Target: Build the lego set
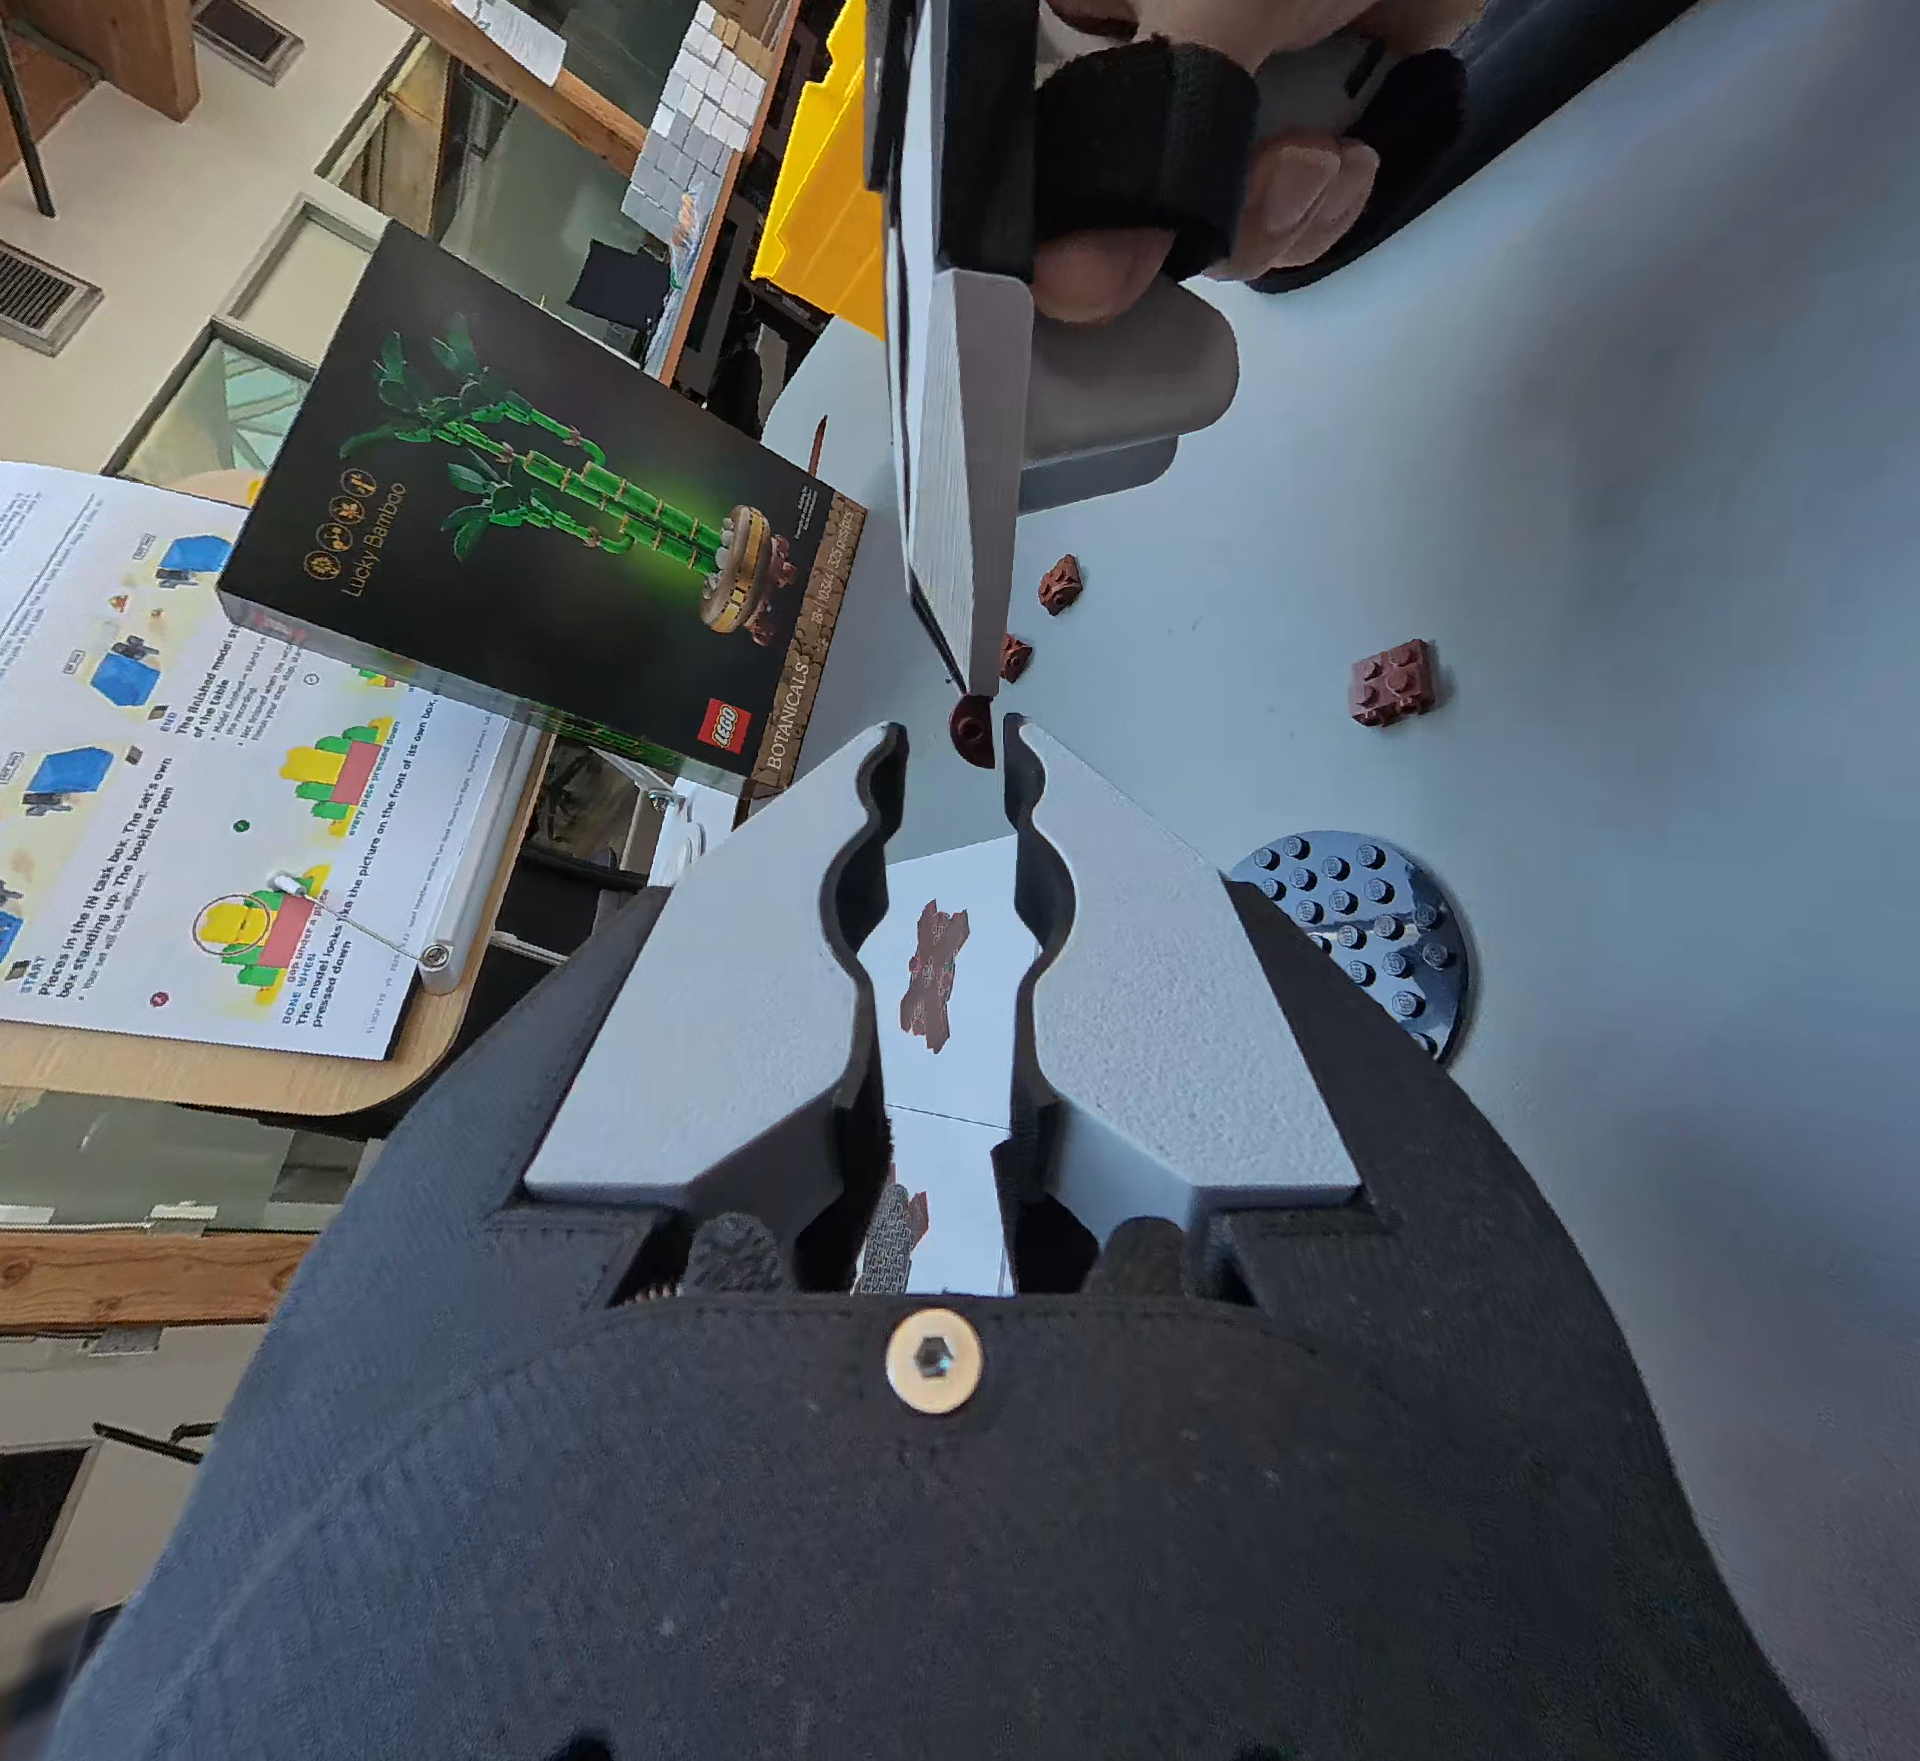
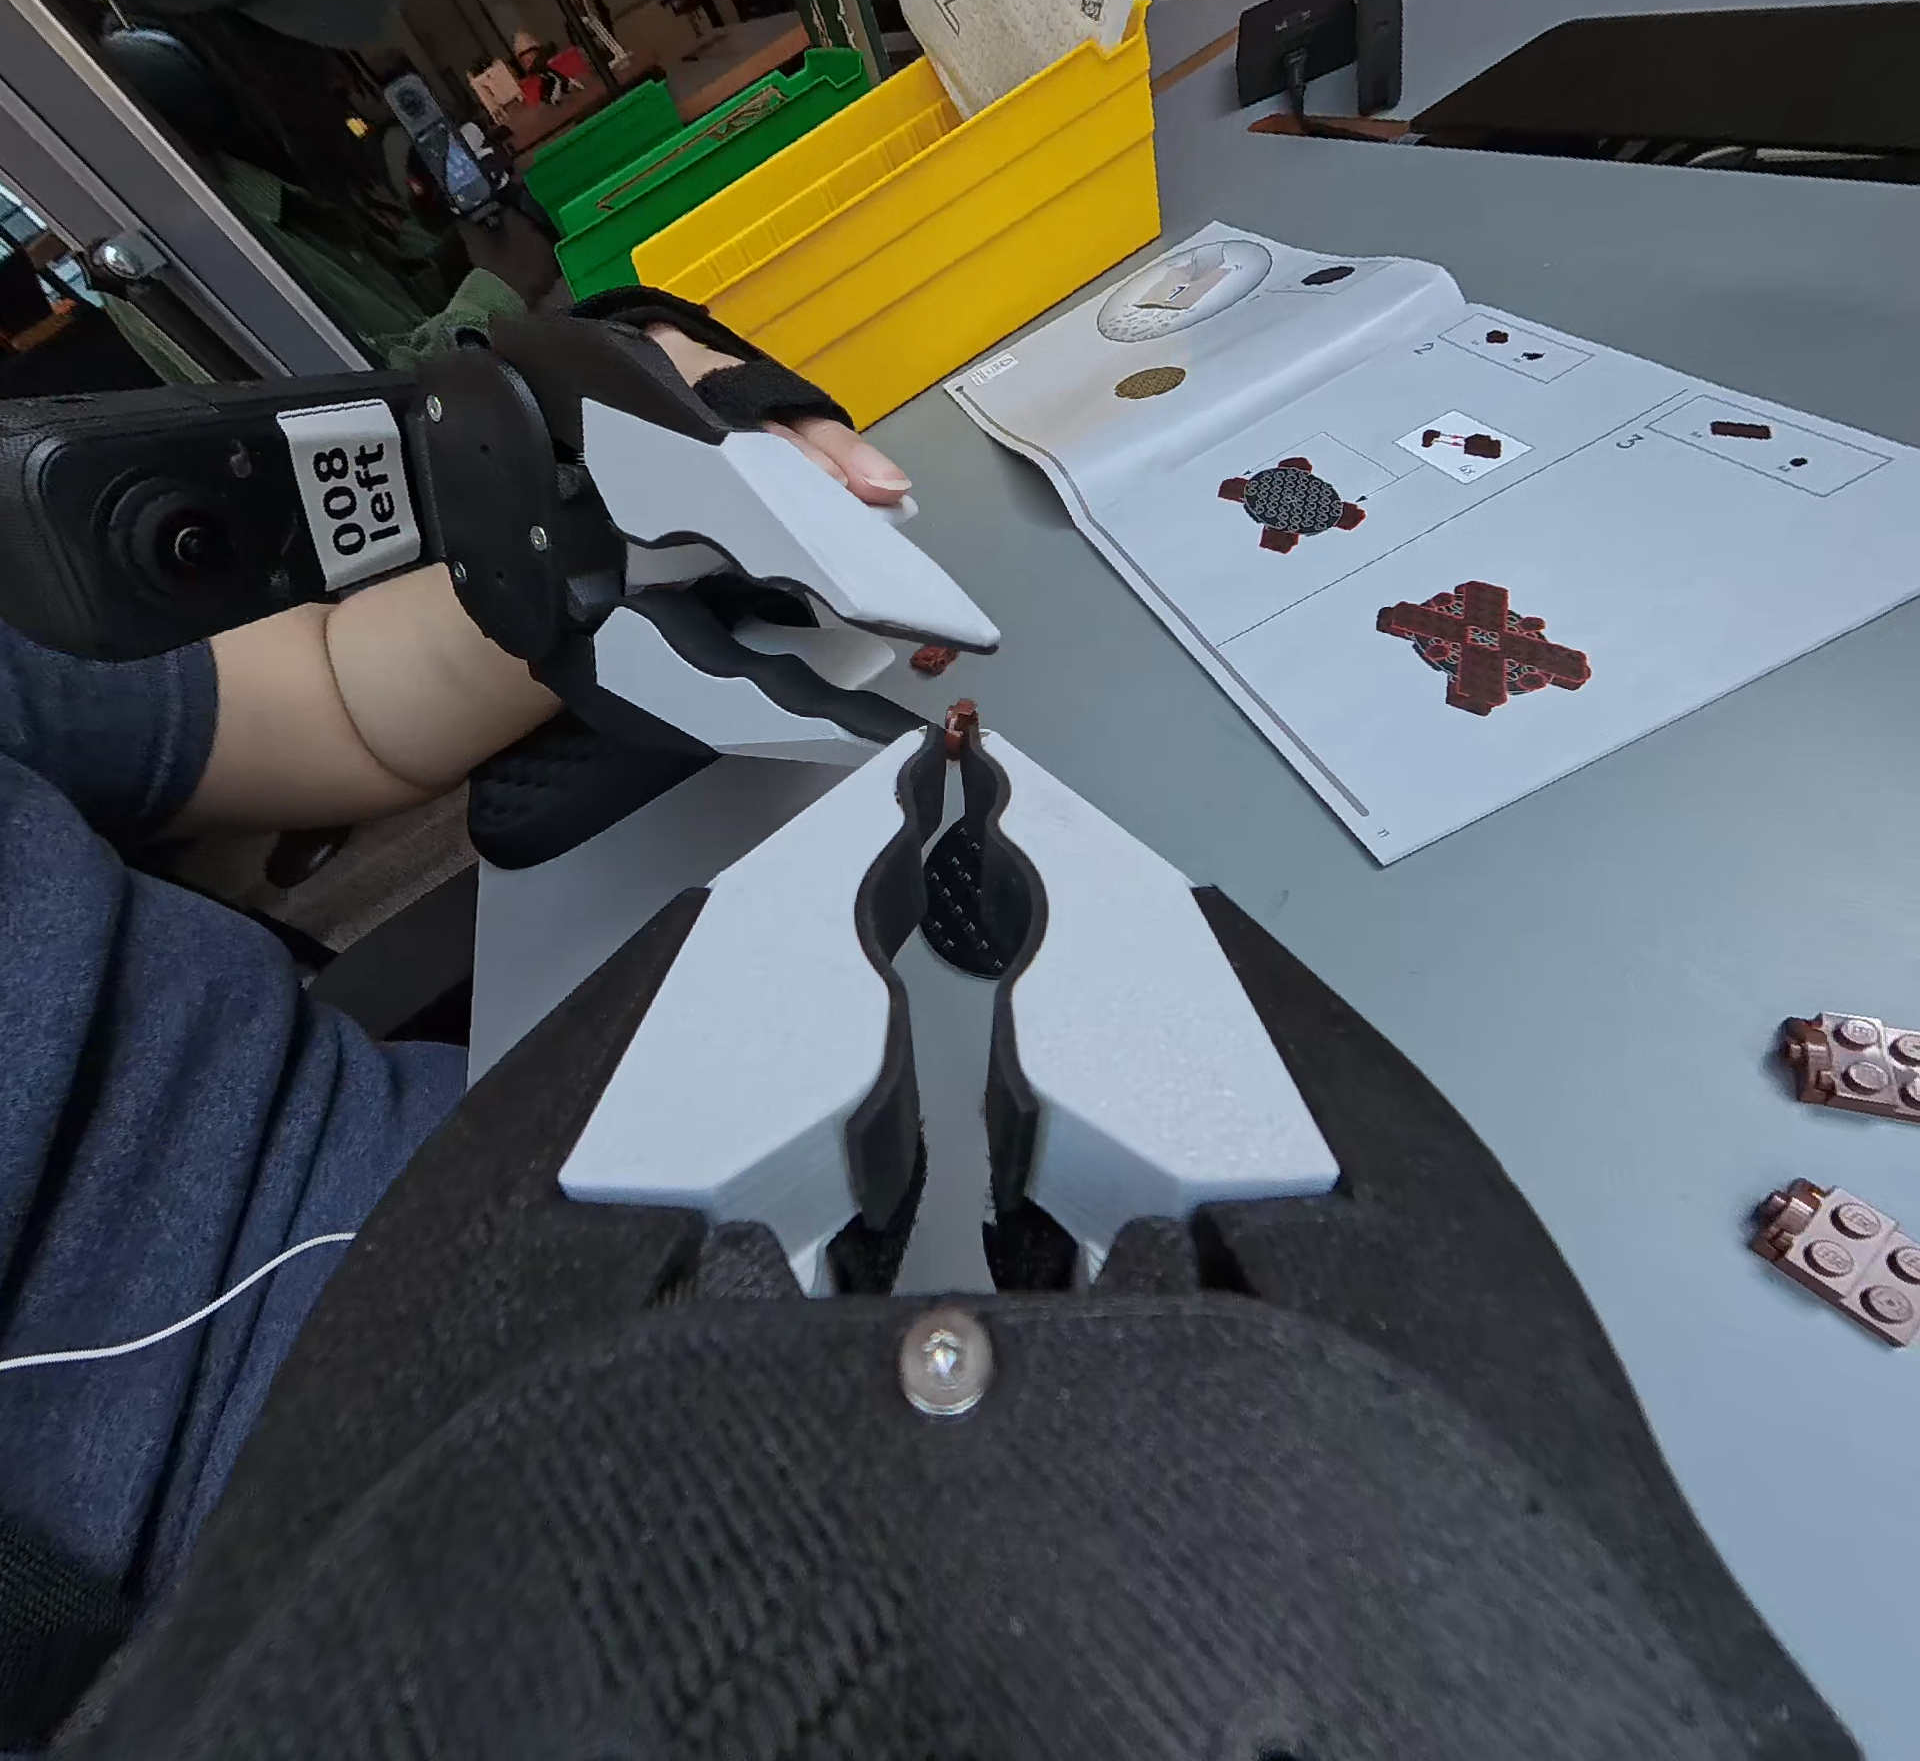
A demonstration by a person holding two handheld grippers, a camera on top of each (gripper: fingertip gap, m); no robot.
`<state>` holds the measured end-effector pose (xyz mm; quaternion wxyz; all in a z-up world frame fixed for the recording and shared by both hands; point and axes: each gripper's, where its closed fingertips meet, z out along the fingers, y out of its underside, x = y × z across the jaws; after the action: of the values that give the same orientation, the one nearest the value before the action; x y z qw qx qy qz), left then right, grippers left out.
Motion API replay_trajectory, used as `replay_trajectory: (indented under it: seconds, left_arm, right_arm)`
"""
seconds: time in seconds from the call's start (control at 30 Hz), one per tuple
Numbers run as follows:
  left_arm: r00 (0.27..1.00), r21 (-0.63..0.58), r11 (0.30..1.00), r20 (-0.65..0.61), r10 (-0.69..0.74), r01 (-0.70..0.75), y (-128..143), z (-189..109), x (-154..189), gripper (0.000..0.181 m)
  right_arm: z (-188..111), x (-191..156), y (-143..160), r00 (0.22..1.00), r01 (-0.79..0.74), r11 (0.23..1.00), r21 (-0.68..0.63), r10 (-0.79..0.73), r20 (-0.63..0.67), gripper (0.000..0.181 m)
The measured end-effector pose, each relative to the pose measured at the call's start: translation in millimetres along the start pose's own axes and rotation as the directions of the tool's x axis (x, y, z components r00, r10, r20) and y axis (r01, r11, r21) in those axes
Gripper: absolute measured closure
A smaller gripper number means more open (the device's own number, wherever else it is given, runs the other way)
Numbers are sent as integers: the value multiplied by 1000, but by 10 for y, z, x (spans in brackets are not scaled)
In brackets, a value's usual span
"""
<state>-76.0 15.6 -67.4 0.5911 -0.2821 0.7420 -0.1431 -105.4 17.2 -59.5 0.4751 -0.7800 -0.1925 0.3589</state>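
Observation:
My right gripper [image 2: 961, 743] is shut on a small reddish-brown piece [image 2: 962, 722] and holds it above the grey table [image 2: 1351, 1036]. In the left wrist view the right gripper [image 1: 971, 685] comes down from above, and the piece [image 1: 971, 737] hangs between the tips of my left gripper [image 1: 956, 731]. The left gripper is open and does not touch the piece. It also shows in the right wrist view [image 2: 951, 683], reaching in from the left. A dark round studded plate [image 1: 1361, 932] lies flat on the table, also seen through my right fingers [image 2: 971, 911].
A brown square plate [image 1: 1397, 683] and two small brown pieces [image 1: 1060, 584] lie beyond the grippers. Two brown plates [image 2: 1860, 1072] lie at the right. The open instruction booklet [image 2: 1455, 516], a yellow bin [image 2: 914, 225] and the set's black box [image 1: 540, 527] stand behind.

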Motion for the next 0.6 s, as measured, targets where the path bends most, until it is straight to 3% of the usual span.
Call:
replay_trajectory:
  seconds: [0.03,0.13,0.2,0.6]
  left_arm:
    - [1000,12,1000,6,-10,10,-11,-16,-23,162]
    - [998,72,996,17,-53,52,-95,-78,-88,162]
    - [998,87,994,25,-61,59,-125,-99,-110,173]
    - [997,44,996,-2,-77,77,-62,-85,-50,179]
  right_arm:
    - [-15,24,-6,1000,-10,1000,8,10,-4,180]
    - [-68,75,-50,999,-51,998,47,51,-3,180]
    - [-78,88,-49,997,-71,996,50,71,4,180]
    - [-44,54,-40,997,-74,996,43,73,11,180]
